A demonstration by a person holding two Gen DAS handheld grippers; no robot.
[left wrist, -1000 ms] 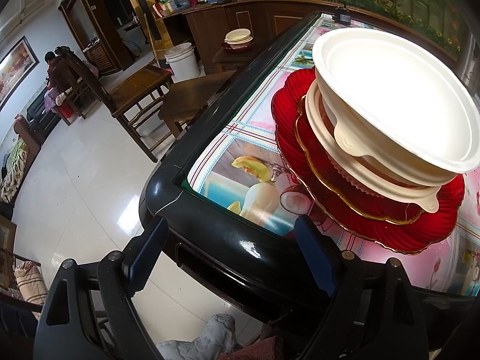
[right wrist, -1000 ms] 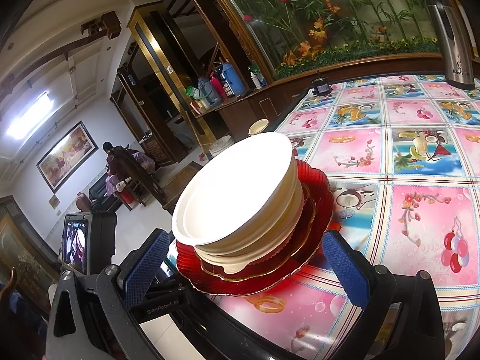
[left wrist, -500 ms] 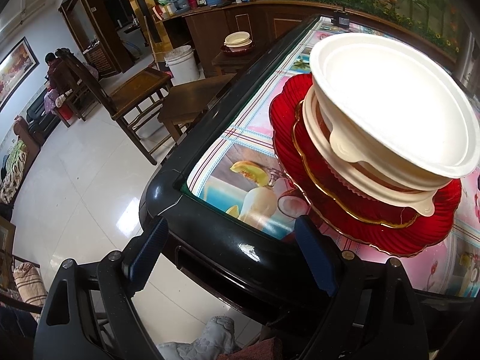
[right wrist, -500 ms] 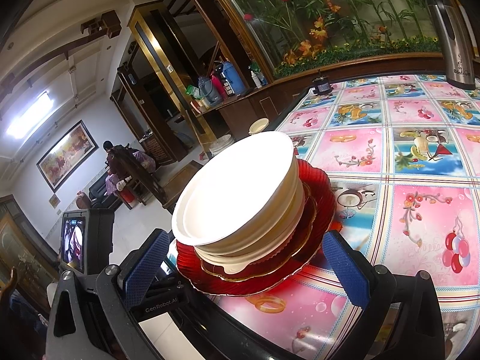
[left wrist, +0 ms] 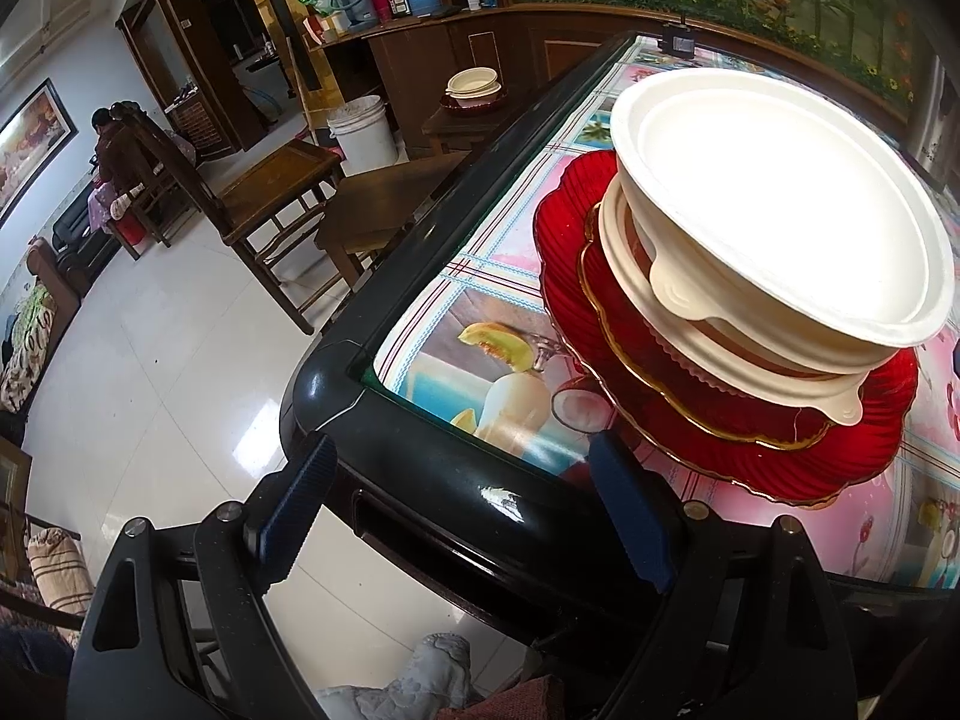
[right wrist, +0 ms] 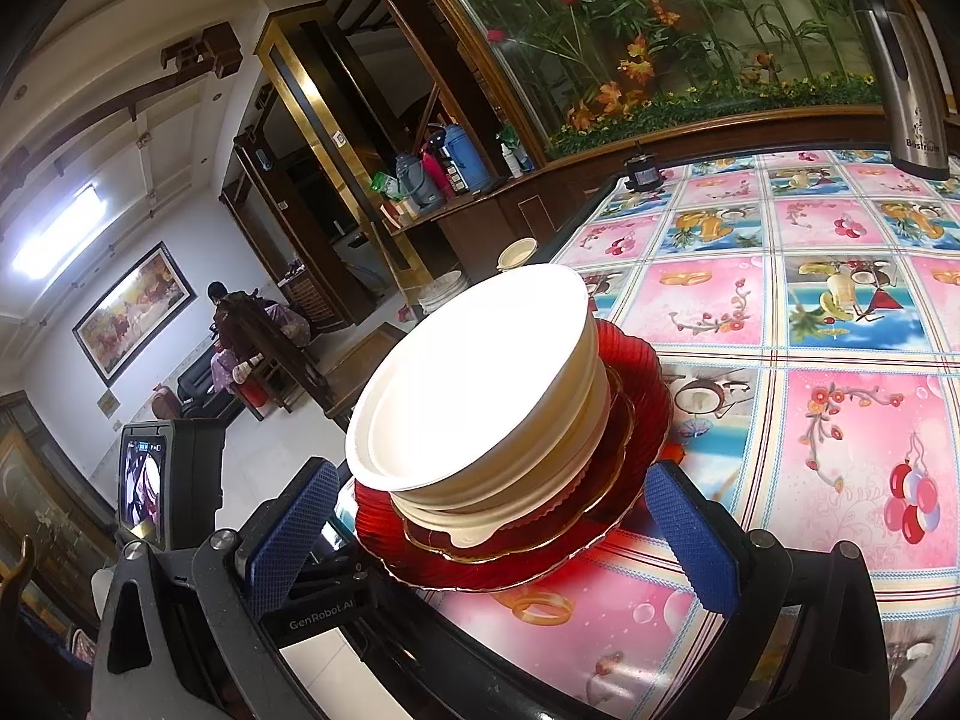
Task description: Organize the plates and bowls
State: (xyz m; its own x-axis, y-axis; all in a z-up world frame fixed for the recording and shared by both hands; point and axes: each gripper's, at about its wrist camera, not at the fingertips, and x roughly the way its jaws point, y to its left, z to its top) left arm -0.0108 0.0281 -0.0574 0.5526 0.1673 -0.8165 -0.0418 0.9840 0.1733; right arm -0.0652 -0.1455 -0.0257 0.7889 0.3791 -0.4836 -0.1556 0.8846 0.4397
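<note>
Table (left wrist: 420, 324), stack (left wrist: 780, 228) unchanged (claws motionless).

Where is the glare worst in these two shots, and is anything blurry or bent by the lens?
Left wrist view: the top white bowl is blown out to flat white, a small highlight sits on the black table edge, and the table edge bows. Right wrist view: the same bowl is overexposed, the ceiling light flares, and the steel flask leans; both are sharp.

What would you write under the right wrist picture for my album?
Open right gripper faces white bowls stacked on red plates near the table corner.
</note>
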